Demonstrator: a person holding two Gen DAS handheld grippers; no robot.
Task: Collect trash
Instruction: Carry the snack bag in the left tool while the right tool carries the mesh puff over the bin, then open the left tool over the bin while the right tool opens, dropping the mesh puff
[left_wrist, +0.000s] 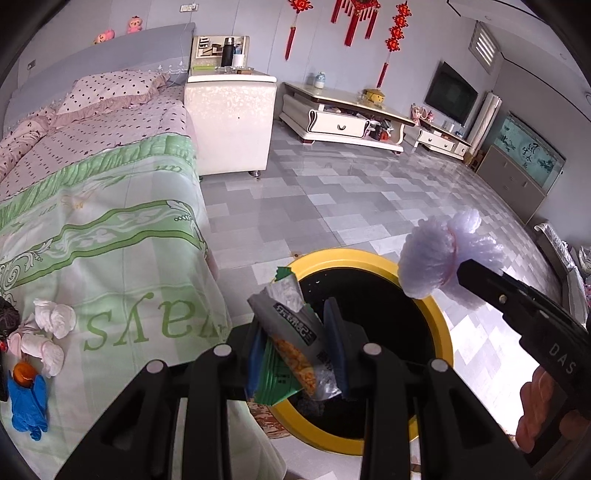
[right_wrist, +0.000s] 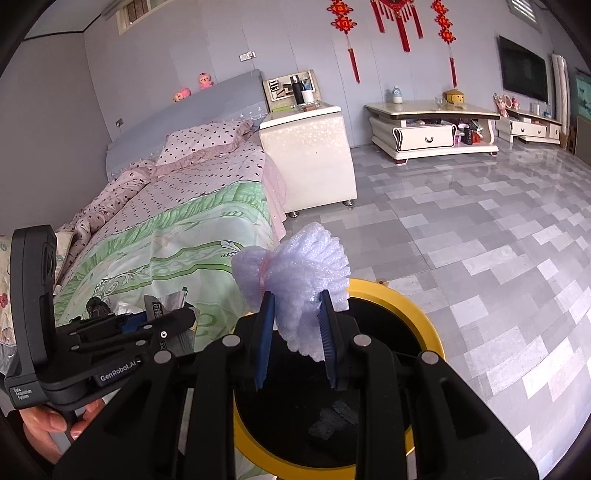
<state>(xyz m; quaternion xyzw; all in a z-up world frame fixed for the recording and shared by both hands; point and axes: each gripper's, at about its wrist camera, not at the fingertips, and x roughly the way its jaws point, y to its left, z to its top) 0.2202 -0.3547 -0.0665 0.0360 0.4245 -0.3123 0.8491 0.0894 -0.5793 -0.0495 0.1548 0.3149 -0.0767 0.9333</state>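
Left gripper (left_wrist: 297, 341): my jaws are clamped on a bundle of snack wrappers (left_wrist: 291, 332), one grey and silver, one green, held above the near rim of the bin.
Right gripper (right_wrist: 295, 339): my jaws pinch a pale lilac foam fruit net (right_wrist: 295, 277), which bulges out above the pads (right_wrist: 264, 339).
Trash bin (left_wrist: 441, 325): yellow-rimmed, black inside, on the floor beside the bed; in the left wrist view it fills the 6 o'clock area and the foam net hangs over its rim at 3 o'clock.
Bed (left_wrist: 110, 221): green and pink covers, at 9 o'clock.
Left on the bed: crumpled white tissues (left_wrist: 51, 321), a blue glove (left_wrist: 27, 406) and an orange cap (left_wrist: 23, 371), at 8 o'clock.
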